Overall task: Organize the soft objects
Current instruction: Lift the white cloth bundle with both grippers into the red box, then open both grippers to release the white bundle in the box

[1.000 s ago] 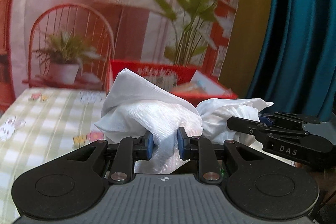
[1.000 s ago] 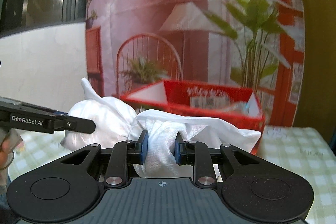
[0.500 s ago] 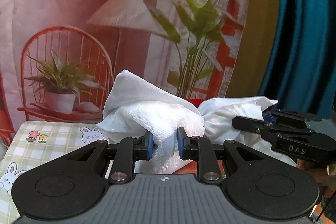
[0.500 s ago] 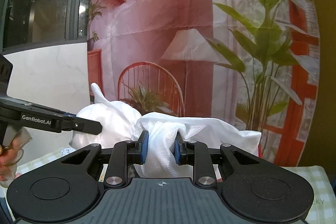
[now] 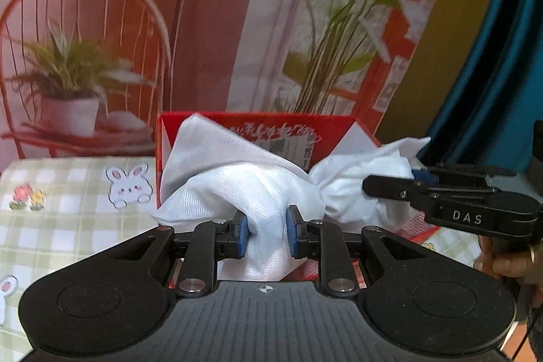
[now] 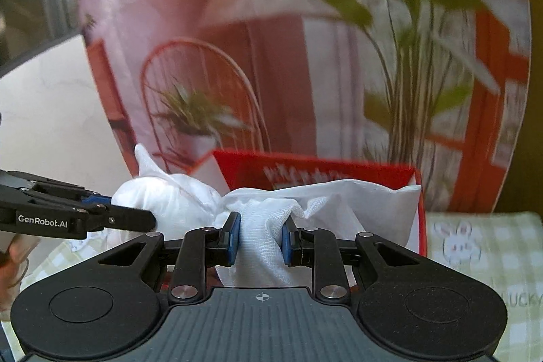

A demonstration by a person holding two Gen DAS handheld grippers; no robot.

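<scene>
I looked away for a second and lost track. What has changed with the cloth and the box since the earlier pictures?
Both tools carried the white cloth along; the red box, out of sight half a second ago, now stands right behind it. Unchanged: the left tool and right tool stay clamped on the cloth, nothing let go.

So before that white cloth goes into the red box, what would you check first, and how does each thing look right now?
1. Left gripper shut on the white cloth: ok, fabric is pinched between the blue pads.
2. Right gripper shut on the same cloth: ok, a bunched fold sits between its pads.
3. Red box open at the top: ok, its flaps stand up behind the cloth.
4. Room inside the box: cannot tell, the cloth hides the interior.
5. Cloth clear of the checked tablecloth: cannot tell, its lower edge is hidden behind the grippers.
6. Cloth neatly gathered: not ok, loose corners stick out on both sides.
</scene>
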